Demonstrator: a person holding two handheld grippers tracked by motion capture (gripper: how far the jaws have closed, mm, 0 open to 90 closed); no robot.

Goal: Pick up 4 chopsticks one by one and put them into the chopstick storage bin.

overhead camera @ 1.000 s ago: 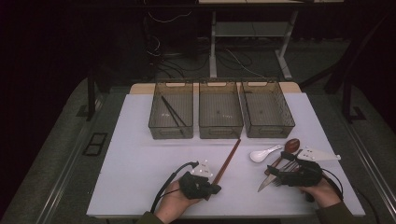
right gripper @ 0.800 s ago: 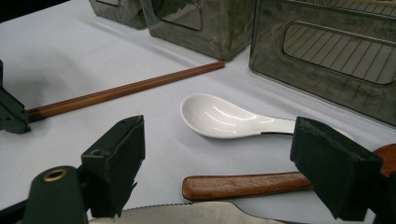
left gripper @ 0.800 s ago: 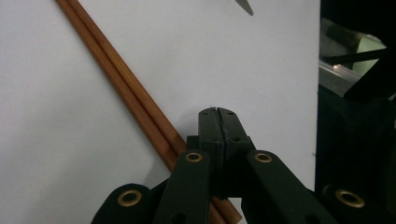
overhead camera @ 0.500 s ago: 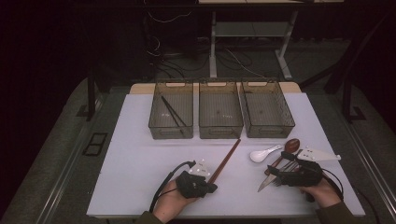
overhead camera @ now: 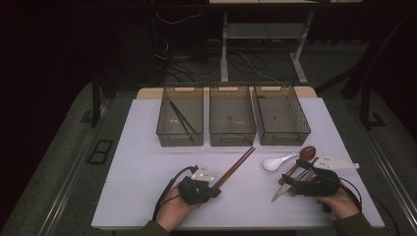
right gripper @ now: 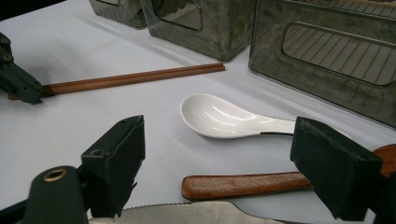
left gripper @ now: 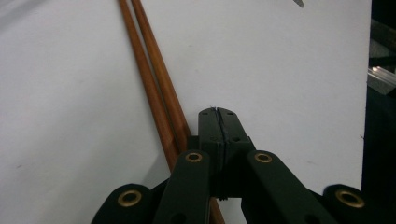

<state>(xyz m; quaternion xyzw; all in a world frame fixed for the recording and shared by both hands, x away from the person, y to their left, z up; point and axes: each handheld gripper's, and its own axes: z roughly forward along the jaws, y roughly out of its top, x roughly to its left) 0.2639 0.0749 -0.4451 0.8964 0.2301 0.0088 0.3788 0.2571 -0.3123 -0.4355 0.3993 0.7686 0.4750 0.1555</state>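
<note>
1. The left gripper (overhead camera: pixel 199 189) sits low on the white desk (overhead camera: pixel 133 162), near the front edge, with a hand (overhead camera: pixel 172 211) behind it.
2. Its jaws are pressed tight together. In the left gripper view the two black tips meet with just a thin line between them.
3. Two brown chopsticks (overhead camera: pixel 235 166) lie side by side on the desk. They touch each other.
4. The chopsticks run from the left gripper up toward the middle bin (overhead camera: pixel 232 120). In the left gripper view they lie just to the left of the closed tips and pass under the gripper. I cannot tell if the jaws pinch them.
5. The right gripper (overhead camera: pixel 307 184) rests on the desk at the right side.
6. Its jaws stand wide apart, with nothing squeezed between them.
7. In the right gripper view a white spoon (right gripper: pixel 224 119), a wooden spoon handle (right gripper: pixel 243 184) and a knife blade (right gripper: pixel 187 215) lie on the desk between and under the open jaws.
8. Three see-through bins stand in a row at the back. The left bin (overhead camera: pixel 180 118) has dark chopsticks (overhead camera: pixel 182 118) inside.
</note>
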